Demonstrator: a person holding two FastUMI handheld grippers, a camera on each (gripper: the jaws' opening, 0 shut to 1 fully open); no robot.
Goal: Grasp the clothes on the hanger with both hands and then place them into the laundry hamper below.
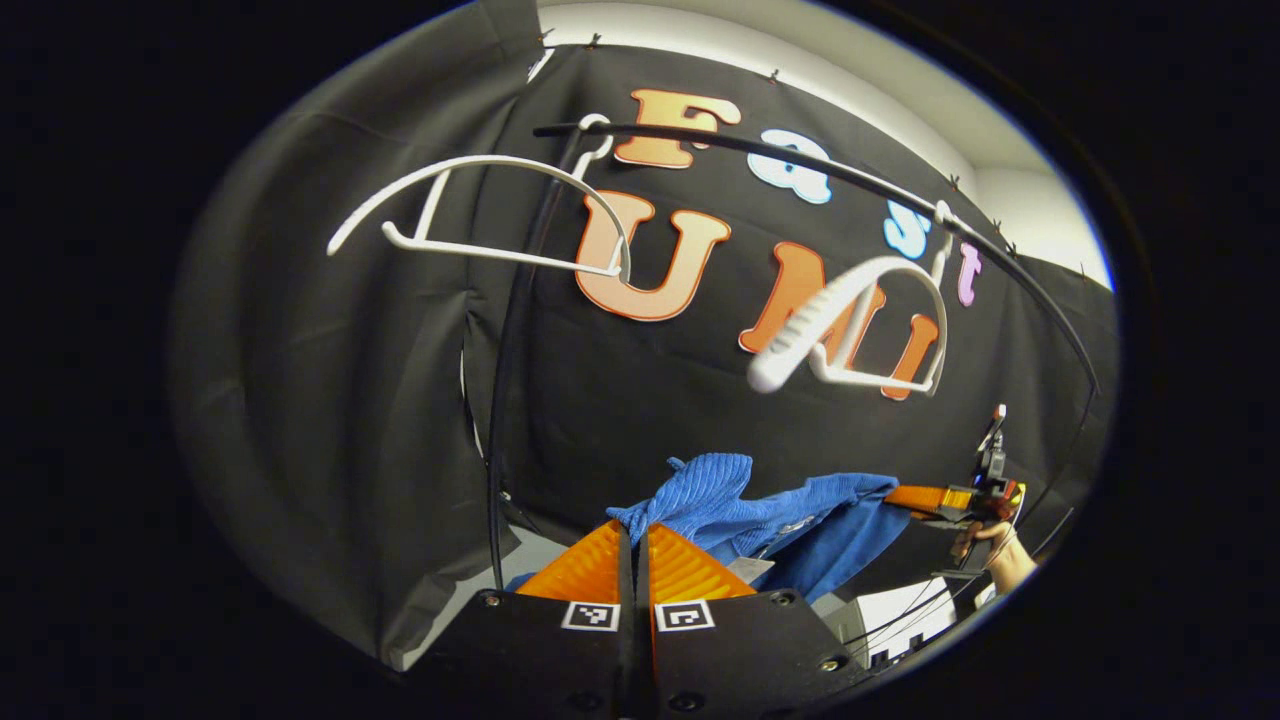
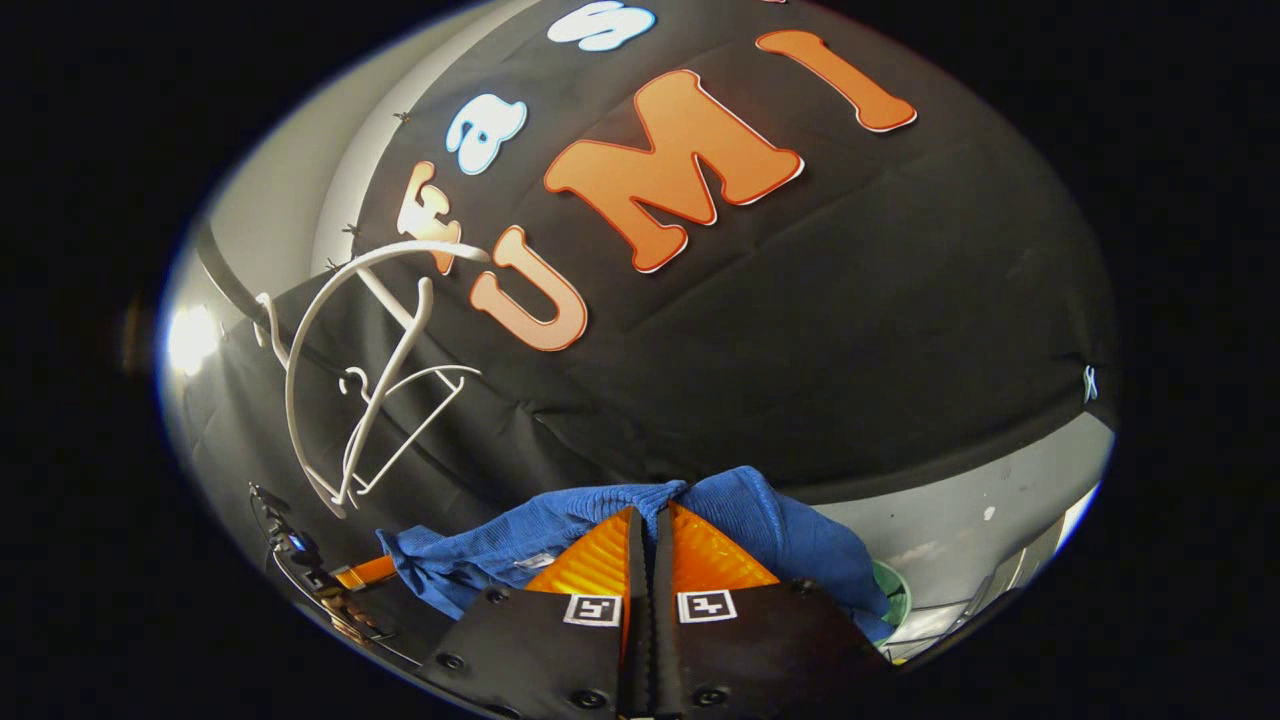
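Black cloth backs a dark rail (image 1: 800, 160) where two white hangers (image 1: 480, 215) dangle bare. Below them the blue garment (image 1: 760, 515) stretches between the left gripper (image 1: 635, 545) and the right gripper (image 2: 650, 535) — each looks pinched closed on a bunch of its knit. The likely risk: if one hand drops faster, the taut cloth may slip from the other's jaws, or drape outside the green hamper rim (image 2: 893, 592). Both grippers point forward and slightly up, held apart at similar height.
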